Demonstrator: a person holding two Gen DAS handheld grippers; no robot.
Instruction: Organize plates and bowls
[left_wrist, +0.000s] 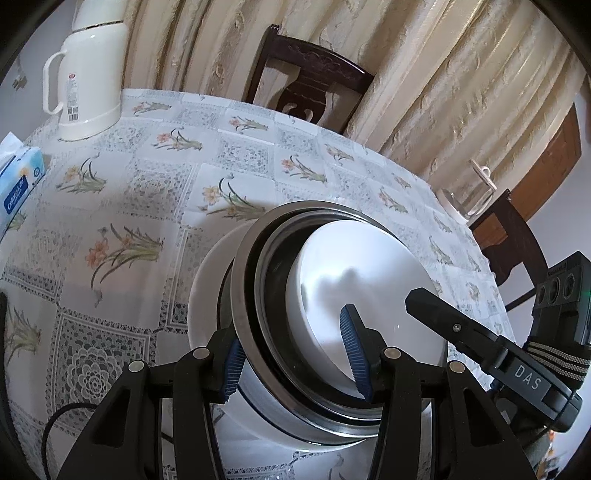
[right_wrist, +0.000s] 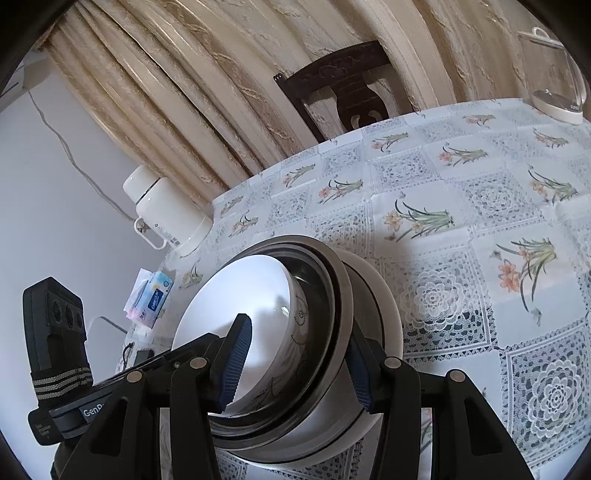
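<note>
Stack: steel bowl nested in white bowl, white plate seated inside the steel one. The stack is tilted. Whether it touches the surface cannot be told.

Left tool: fingers apart, straddling stack rim; one blue pad outside the steel wall, the other over the plate face. No firm clamp visible; reads as open around rim.

Right tool: same arrangement from opposite side; one pad on plate face, the other outside the bowl wall. Also open around rim, grip not confirmed.

Surface: floral/lace-pattern cloth.

Other items:
- white flask w/ handle, upright, far left corner.
- tissue pack, blue, left edge, near flask.
- glass jug on white base, far right corner.
- dark wood chair at far edge, curtain behind.
</note>
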